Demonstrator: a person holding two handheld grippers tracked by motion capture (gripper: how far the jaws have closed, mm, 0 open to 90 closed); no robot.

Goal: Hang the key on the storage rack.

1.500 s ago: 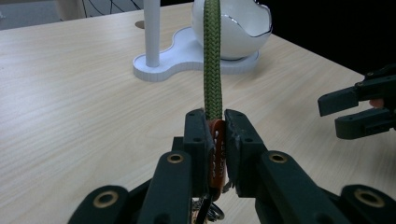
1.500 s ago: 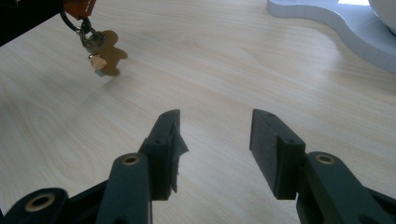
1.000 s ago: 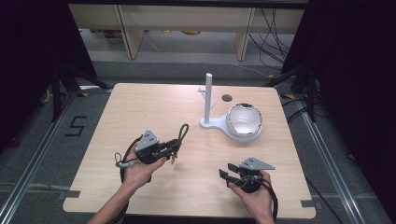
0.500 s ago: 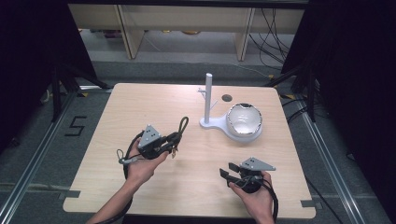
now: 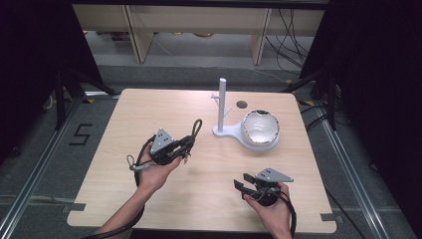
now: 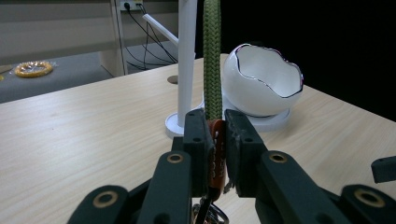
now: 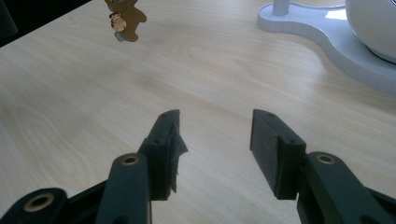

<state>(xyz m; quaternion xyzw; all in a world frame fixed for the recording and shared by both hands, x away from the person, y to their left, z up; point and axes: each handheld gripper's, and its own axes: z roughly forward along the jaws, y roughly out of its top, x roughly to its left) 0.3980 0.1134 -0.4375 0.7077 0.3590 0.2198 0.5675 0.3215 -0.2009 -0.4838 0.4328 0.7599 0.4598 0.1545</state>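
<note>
Where fingers [image 6: 233, 140] pinch the green cord [image 6: 212, 56] — orange tag [image 6: 216, 154] half-hidden.

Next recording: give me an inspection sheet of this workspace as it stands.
Surface: light wooden table, round hole near far edge.
Job's things: green cord loop with orange tag, held; white stand with pegs; white cracked-egg bowl on its base.
Clutter: nothing seen.
Grippers: left hand-held gripper shut on the cord's tag; right hand-held gripper open, low over the table.
Cables: black cable trailing from each gripper.
Surroundings: shelving, floor cables beyond the table.
</note>
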